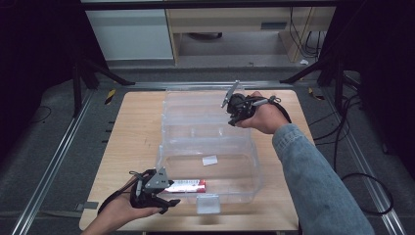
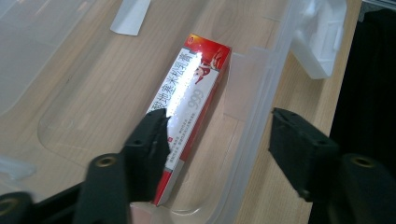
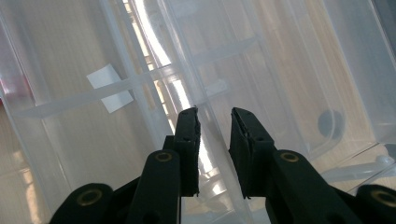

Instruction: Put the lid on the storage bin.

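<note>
A red and white carton (image 1: 188,185) (image 2: 196,79) lies flat inside the clear plastic box (image 1: 257,171), along its front wall. My left gripper (image 1: 172,193) (image 2: 219,119) stands open at the box's front left corner. One jaw is inside over the carton's near end and the other is outside the box wall (image 2: 261,93). The box's clear lid (image 1: 195,115) is folded back behind it. At the lid's far right, my right gripper (image 1: 232,117) (image 3: 215,112) is shut on a clear edge of the lid (image 3: 210,140).
A small white label (image 1: 210,160) (image 3: 109,86) lies on the box floor. A clear latch (image 1: 208,203) (image 2: 322,42) sticks out at the box's front. The wooden table (image 1: 132,142) has bare room left of the box. Metal rails and cables run along both sides.
</note>
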### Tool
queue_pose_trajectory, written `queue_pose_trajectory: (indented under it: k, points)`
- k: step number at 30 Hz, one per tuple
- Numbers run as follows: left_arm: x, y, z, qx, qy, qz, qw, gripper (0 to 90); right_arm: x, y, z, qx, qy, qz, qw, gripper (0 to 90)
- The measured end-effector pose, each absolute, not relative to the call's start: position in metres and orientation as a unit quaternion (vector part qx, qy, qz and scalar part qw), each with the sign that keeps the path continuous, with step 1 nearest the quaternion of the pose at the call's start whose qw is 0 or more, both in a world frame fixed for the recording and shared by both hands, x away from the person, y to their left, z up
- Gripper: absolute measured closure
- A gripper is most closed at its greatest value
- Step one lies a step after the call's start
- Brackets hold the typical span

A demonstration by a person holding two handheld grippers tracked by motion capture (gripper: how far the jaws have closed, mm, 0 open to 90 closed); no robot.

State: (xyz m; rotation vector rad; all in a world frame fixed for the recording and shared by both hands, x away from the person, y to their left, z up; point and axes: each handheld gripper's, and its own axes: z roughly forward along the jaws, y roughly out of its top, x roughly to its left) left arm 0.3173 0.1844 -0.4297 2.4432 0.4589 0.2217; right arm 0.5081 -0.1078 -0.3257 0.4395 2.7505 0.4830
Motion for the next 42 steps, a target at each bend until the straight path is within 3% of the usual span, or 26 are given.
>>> queue_pose_trajectory:
  k: [11,23,42]
  points:
    - [0.331,0.18,-0.435,0.927,0.19,0.05,0.32,73.3,0.52,-0.112,-0.326,0.158,0.959,0.171,0.161,71.5]
    - [0.348,0.164,-0.435,0.929,0.183,0.06,0.317,75.3,0.544,-0.113,-0.325,0.173,0.957,0.165,0.165,72.4]
    - [0.347,0.165,-0.435,0.927,0.186,0.064,0.319,75.1,0.534,-0.107,-0.312,0.169,0.961,0.16,0.149,79.7]
